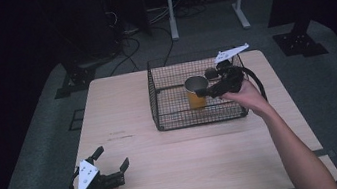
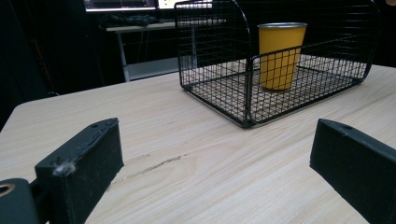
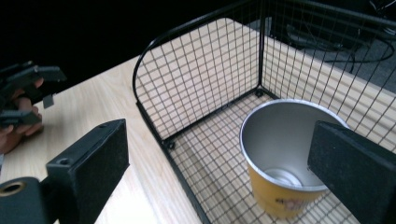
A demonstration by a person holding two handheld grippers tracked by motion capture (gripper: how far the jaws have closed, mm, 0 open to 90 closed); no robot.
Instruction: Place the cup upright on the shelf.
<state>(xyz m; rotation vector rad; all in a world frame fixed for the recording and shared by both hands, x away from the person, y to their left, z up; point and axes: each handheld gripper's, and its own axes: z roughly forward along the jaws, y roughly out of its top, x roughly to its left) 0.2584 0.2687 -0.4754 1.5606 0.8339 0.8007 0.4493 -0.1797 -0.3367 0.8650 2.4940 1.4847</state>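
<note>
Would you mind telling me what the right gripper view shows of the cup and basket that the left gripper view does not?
The right gripper view alone looks down into the yellow cup, showing its silver inside and bare bottom, and, far left, the other hand-held gripper in the person's hand. The left gripper view alone shows the cup from the side, standing upright, and the basket's low open front. Both show the cup inside the black wire basket on the light wooden table, framed by widely spread black jaws gripping nothing.

The print low on the yellow cup (image 3: 280, 203) cannot be read.
</note>
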